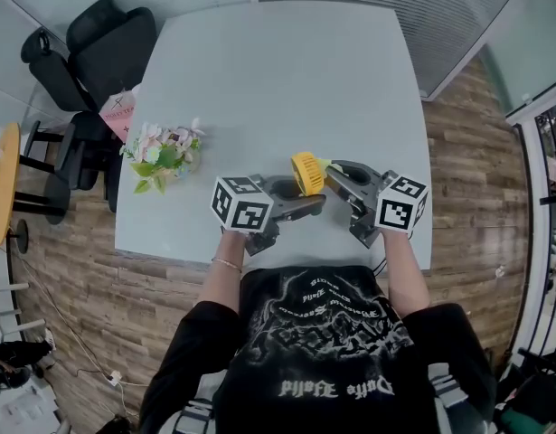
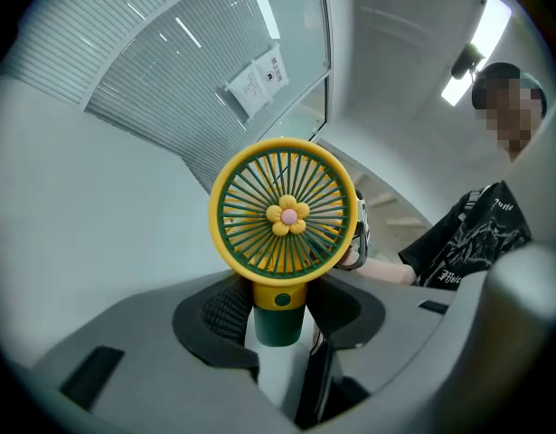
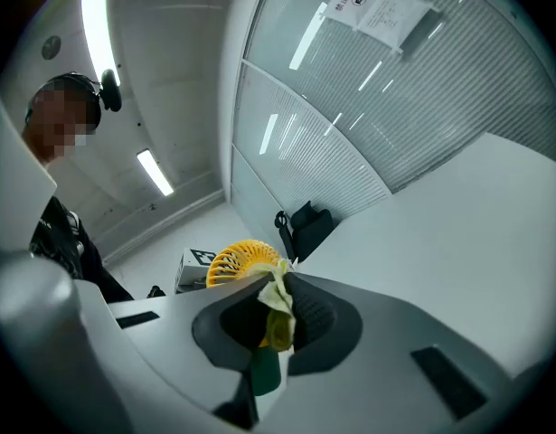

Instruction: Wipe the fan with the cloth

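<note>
Left tool [image 2: 278, 322]: jaws half closed, clamped on the green handle of the fan [image 2: 282, 211], whose yellow head stands upright above the jaws.
Right tool [image 3: 276, 322]: pinched on the yellow-green cloth [image 3: 279, 298], whose tip is at the fan's rim just ahead.
Counter [image 1: 287, 80]: under both tools.
Flowers [image 1: 164, 152]: well left of the left tool.

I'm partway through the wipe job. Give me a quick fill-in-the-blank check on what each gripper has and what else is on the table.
1. The left gripper is shut on the fan by its dark ____ handle.
2. The right gripper has the pale yellow ____ pinched in its jaws.
3. In the head view, the bunch of flowers lies on the table to the ____ of both grippers.

Missing words: green; cloth; left.
</note>
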